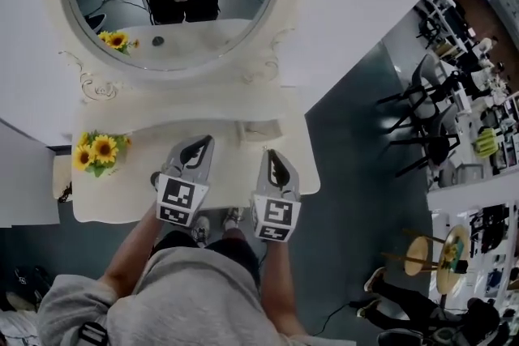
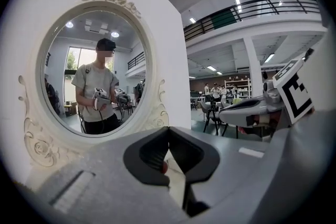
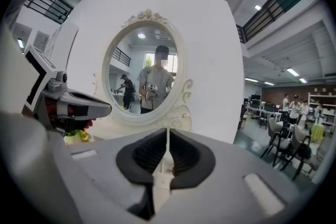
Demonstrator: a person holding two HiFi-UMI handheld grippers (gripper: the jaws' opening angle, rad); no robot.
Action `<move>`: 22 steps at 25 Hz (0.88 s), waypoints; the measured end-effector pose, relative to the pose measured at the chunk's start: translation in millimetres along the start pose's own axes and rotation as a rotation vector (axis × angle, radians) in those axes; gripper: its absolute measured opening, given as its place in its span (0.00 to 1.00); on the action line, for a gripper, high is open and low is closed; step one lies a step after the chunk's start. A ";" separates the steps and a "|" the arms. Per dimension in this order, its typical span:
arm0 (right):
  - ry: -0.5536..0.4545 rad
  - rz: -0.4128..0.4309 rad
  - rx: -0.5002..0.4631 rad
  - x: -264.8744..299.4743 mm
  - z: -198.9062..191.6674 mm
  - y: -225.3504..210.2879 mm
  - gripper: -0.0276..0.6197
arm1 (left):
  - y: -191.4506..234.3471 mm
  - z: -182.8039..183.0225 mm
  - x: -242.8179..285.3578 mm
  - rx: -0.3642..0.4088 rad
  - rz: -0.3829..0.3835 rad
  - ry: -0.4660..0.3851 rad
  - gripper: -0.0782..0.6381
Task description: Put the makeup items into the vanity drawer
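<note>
Makeup is scarce in my sight. Over the cream vanity table (image 1: 122, 202), below the oval mirror (image 1: 174, 12), my left gripper (image 1: 201, 146) and right gripper (image 1: 274, 160) hang side by side, each with jaws together on nothing. What looks like a small drawer front (image 1: 259, 130) lies at eleven o'clock from my right one. One small dark thing (image 1: 154, 177), perhaps makeup, sits at eight o'clock just beside my left, the nearer hand; its long axis I cannot tell.
</note>
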State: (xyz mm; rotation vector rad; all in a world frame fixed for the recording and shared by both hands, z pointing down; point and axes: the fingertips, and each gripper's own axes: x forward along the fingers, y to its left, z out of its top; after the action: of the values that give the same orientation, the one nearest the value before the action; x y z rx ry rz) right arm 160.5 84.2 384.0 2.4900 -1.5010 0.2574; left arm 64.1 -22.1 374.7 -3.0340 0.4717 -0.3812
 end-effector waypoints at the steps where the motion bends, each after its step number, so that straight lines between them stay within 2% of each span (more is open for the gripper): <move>1: -0.006 -0.011 -0.001 -5.1 -0.7 1.3 0.07 | -1.8 -0.4 -3.5 0.003 -0.007 -0.002 0.12; 13: -0.019 -0.034 0.004 -29.4 -2.5 16.5 0.05 | -14.9 -7.4 -20.6 0.012 -0.054 -0.004 0.12; 22: -0.022 0.013 -0.009 -17.5 3.1 30.5 0.05 | 3.1 -12.9 -25.9 -0.007 -0.012 0.002 0.12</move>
State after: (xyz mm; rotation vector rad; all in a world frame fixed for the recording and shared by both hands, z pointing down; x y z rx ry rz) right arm 125.5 84.3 379.5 2.4847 -1.5240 0.2262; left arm 36.1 -17.3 380.8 -3.0447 0.4566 -0.3835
